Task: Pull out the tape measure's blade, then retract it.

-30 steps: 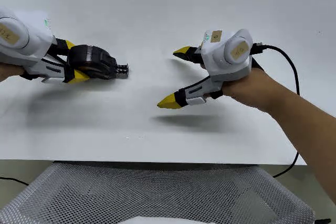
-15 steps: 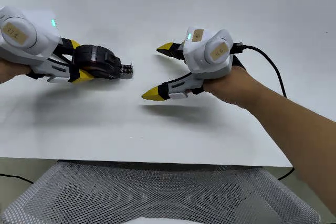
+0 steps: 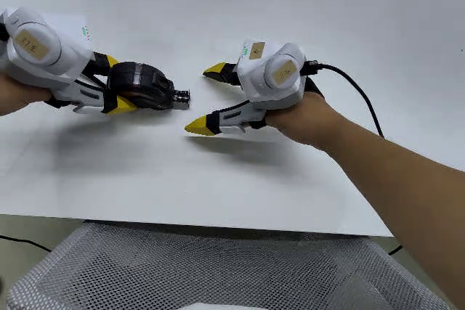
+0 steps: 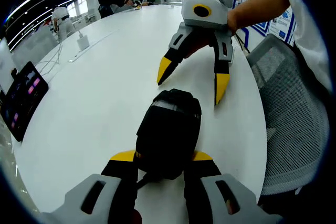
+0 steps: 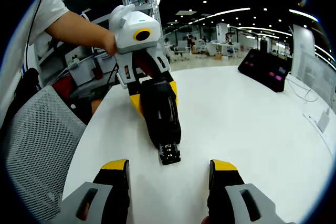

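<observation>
A black tape measure [image 3: 140,86] lies on the white table, held at its rear by my left gripper [image 3: 111,82], whose yellow-tipped jaws are shut on its sides. Its metal blade tip [image 3: 181,96] points right, with no blade drawn out. From the left gripper view the tape measure [image 4: 169,132] sits between the jaws. My right gripper [image 3: 206,98] stands open just right of the blade tip, one jaw behind it and one in front. In the right gripper view the blade tip [image 5: 169,154] lies between the open jaws, ahead of the gripper [image 5: 171,168].
The white table [image 3: 240,5] stretches bare behind and to the right. A black cable [image 3: 356,91] trails from the right gripper. A grey mesh chair [image 3: 218,270] sits below the table's front edge. Dark tablets [image 4: 21,98] lie at the table's far side.
My right gripper has moved left toward the tape measure, so its open jaws now flank the blade tip. The left gripper has held the tape measure in place.
</observation>
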A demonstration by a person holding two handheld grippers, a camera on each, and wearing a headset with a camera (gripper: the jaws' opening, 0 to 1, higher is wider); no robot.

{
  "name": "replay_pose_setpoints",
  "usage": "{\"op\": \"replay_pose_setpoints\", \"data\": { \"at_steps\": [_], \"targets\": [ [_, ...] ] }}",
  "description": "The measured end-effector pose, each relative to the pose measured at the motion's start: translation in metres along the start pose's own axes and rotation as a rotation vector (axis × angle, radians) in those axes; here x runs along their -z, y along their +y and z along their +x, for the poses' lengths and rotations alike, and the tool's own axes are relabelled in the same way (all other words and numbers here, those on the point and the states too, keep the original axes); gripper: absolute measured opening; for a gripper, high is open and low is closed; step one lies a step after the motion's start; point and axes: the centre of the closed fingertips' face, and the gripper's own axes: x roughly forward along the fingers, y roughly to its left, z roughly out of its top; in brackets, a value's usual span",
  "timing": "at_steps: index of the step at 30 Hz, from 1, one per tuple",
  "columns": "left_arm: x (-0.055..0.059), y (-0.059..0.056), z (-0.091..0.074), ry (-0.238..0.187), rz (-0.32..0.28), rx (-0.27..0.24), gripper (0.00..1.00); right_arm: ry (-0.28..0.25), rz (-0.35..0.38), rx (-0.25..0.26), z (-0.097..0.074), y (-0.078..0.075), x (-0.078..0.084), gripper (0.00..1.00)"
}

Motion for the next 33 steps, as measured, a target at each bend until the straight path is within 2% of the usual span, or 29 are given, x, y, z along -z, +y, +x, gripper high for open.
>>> {"op": "replay_pose_setpoints", "data": {
  "at_steps": [8,10,22,25,33],
  "targets": [
    [0.000,0.000,0.000,-0.001,0.003,0.001,0.29,0.011,-0.043,-0.016,0.011,0.000,0.000,0.43],
    [0.000,0.000,0.000,-0.001,0.003,0.001,0.29,-0.003,-0.049,-0.017,0.011,-0.003,-0.002,0.39],
    [0.001,0.001,0.001,0.003,0.007,0.003,0.29,-0.010,-0.106,-0.034,0.018,0.002,-0.006,0.24],
    [0.001,0.001,0.002,0.004,0.008,0.003,0.29,-0.017,-0.117,-0.047,0.021,0.004,-0.008,0.23],
    [0.002,0.002,0.002,0.002,0.013,0.003,0.29,-0.013,-0.157,-0.046,0.023,0.002,-0.009,0.14]
  ]
}}
